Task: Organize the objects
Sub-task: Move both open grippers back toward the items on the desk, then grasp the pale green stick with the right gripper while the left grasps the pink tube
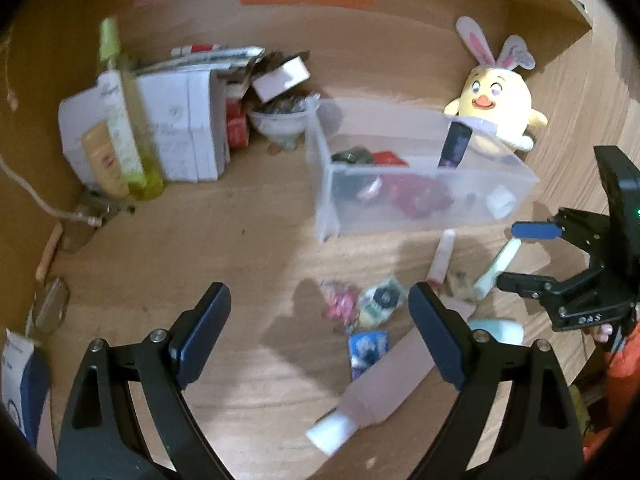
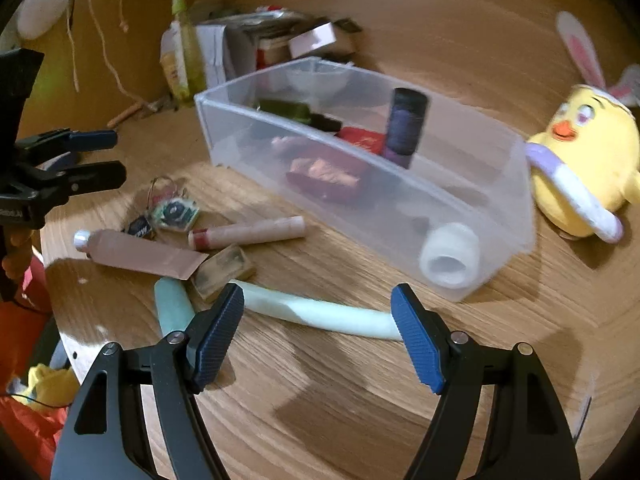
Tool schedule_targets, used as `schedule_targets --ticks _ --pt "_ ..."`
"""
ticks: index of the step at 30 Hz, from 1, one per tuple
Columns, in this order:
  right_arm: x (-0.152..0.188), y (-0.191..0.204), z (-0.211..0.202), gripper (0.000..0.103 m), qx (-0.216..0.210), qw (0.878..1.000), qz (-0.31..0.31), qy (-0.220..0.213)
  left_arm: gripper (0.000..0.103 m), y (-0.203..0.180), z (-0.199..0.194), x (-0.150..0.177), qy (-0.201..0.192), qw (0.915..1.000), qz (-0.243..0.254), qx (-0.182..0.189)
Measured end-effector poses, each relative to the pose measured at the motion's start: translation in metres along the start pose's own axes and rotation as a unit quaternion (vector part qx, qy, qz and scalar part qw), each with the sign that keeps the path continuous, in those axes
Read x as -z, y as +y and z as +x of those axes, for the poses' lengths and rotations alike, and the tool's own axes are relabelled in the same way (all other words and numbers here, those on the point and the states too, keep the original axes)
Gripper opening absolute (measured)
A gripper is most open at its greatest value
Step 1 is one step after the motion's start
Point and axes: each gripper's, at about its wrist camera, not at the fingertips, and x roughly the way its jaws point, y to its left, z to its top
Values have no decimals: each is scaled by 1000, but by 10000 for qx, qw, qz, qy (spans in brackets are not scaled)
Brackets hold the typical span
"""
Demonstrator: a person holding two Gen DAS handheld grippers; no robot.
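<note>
My right tongs (image 2: pixel 318 332) gape wide, empty — the pale mint-green curved soft tube (image 2: pixel 320 314) lies crosswise just ahead, nearer them than my left tongs (image 1: pixel 320 320), also open.

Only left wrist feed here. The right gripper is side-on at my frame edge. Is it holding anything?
Observer: No. The right gripper is open with nothing between its pads.
Operator: What's in front of it? I see only a green stub.
Observer: A long mint tube, slightly curved, lies on the table across the gap between the fingers.
Operator: Anything off the table?
Observer: A small yellow toy sits past the table's edge, lower left in the right wrist view.
</note>
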Motion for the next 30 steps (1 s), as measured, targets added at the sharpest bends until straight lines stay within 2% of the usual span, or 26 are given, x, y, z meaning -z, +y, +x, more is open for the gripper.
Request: schedule_targets --ticks 6,12,13,14,17,20,24,26,30 --pt "-6 10 20 75 -104 9993 -241 272 91 -1 -4 18 109 9999 -9 122" --pt "-3 10 24 73 -116 9989 -250 385 91 -20 -2 30 183 9987 355 325" --pt "-1 9 22 70 -124 9990 -219 369 91 -23 0 32 217 9984 411 334" --pt "-2 9 22 60 -114 9991 -207 356 91 -27 3 35 269 9981 449 339" --pt "0 8 17 43 -27 9993 -184 316 91 -31 10 40 414 9973 463 385" --pt "6 7 12 34 6 9995 -150 272 91 -31 13 44 478 9974 377 379" --pt "14 4 5 26 32 9997 -33 234 85 -28 9 46 463 9974 210 511" --pt "19 1 1 25 72 9998 45 204 76 -29 7 48 478 9971 218 560" --pt "28 -5 -5 21 78 9995 242 176 68 -34 3 51 505 9964 268 631"
